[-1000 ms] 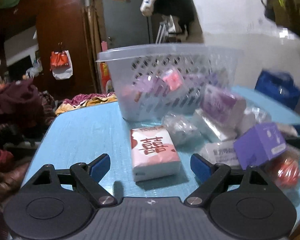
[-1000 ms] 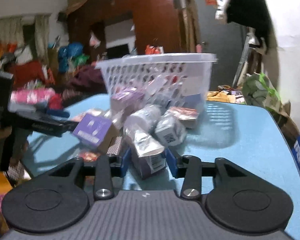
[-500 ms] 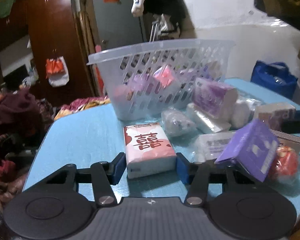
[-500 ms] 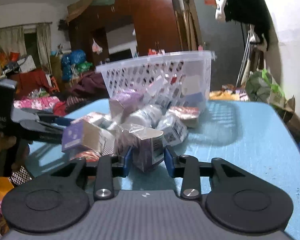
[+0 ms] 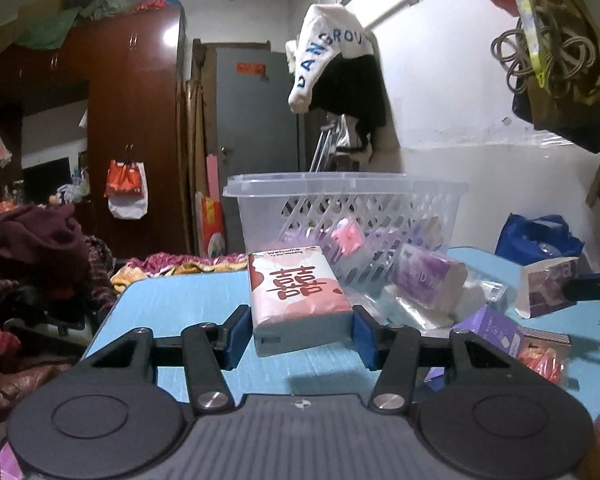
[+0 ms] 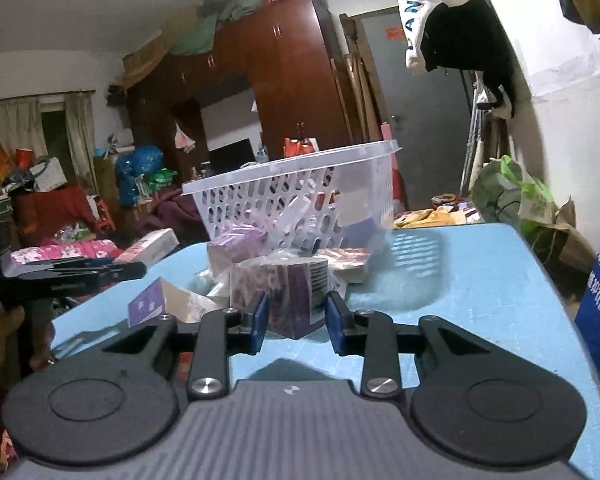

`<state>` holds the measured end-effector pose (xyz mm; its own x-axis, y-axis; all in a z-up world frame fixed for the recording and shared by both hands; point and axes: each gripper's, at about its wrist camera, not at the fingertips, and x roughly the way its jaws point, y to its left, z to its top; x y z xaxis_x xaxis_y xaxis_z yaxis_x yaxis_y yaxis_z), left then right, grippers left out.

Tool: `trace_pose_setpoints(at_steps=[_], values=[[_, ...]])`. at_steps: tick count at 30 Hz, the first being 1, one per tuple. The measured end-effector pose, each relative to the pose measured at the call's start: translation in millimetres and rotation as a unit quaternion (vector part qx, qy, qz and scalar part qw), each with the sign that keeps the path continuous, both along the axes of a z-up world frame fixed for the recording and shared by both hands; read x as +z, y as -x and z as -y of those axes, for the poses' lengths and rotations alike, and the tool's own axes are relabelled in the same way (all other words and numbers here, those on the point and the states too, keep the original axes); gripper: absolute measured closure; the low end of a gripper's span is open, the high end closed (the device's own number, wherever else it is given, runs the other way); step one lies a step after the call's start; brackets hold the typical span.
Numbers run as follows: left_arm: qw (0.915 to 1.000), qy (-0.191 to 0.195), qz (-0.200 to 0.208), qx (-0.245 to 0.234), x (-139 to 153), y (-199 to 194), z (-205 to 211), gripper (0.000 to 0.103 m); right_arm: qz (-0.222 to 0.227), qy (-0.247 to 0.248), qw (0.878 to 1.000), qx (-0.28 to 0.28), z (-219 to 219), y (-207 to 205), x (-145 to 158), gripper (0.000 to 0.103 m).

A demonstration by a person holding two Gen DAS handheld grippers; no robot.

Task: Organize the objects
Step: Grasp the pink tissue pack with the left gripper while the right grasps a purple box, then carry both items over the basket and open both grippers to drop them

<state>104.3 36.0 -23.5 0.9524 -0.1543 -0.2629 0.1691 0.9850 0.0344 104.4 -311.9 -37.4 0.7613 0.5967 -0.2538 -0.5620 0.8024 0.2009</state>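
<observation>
My left gripper (image 5: 298, 334) is shut on a red and white tissue pack (image 5: 296, 296) and holds it lifted above the blue table (image 5: 172, 304), in front of the clear plastic basket (image 5: 340, 188). My right gripper (image 6: 298, 318) is shut on a purple wrapped packet (image 6: 288, 292), raised a little over the table (image 6: 480, 280). The basket (image 6: 300, 188) stands behind it and holds several small packs. The left gripper also shows in the right wrist view (image 6: 132, 268) with the tissue pack (image 6: 148, 244).
Loose packs lie before the basket: a purple tissue pack (image 5: 428, 276), a purple box (image 5: 496, 332), a red item (image 5: 544, 364). A blue bag (image 5: 540, 236) sits at the right. Clothes and clutter (image 5: 32, 260) lie beyond the left table edge.
The left gripper closed on the red and white tissue pack and lifted it off the table. The right gripper, still shut on the purple packet, rose with it.
</observation>
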Motion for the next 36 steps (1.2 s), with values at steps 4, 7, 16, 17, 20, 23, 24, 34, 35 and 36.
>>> trace_pose_setpoints(at_steps=[4,7,16,17,20,23,24,34,35,36], values=[[1.0000,0.002,0.005,-0.006,-0.4,0.5,1.2,0.046,0.005,-0.004,1.000,-0.004,3.2,-0.6,0.8,0.073],[1.0000,0.004,0.003,-0.008,-3.3,1.3,1.3,0.046,0.005,-0.006,1.000,-0.005,5.9,-0.9,1.1,0.081],[0.9999,0.006,-0.003,-0.013,-8.1,1.3,1.0,0.046,-0.016,0.005,1.000,0.007,7.7,-3.9,-6.8,0.038],[0.9999,0.006,-0.004,-0.014,-8.7,1.3,0.4,0.046,-0.012,0.004,1.000,0.000,8.0,-2.5,-6.8,0.022],[0.9999,0.008,-0.002,-0.015,-8.7,1.8,-0.4,0.046,-0.006,0.032,0.999,-0.015,0.2,-1.3,-9.2,0.004],[0.9998,0.008,-0.003,-0.019,-9.1,1.8,-0.3,0.047,-0.016,0.062,0.998,-0.012,-11.1,-5.1,-14.6,0.009],[0.9998,0.008,-0.003,-0.018,-9.1,1.6,-0.3,0.047,-0.019,0.067,0.998,-0.007,-13.2,-5.9,-16.7,0.021],[0.9991,0.028,0.025,-0.020,-1.2,9.4,-5.1,0.048,0.019,0.063,0.998,-0.019,-10.1,6.2,1.3,0.027],[0.9987,0.032,0.029,-0.025,3.8,9.2,-6.5,0.048,0.027,0.061,0.998,-0.020,-10.4,6.5,7.1,0.027],[0.9983,0.038,0.033,-0.029,9.5,8.0,-8.0,0.048,0.035,0.060,0.997,-0.020,-11.7,5.7,13.2,0.028]])
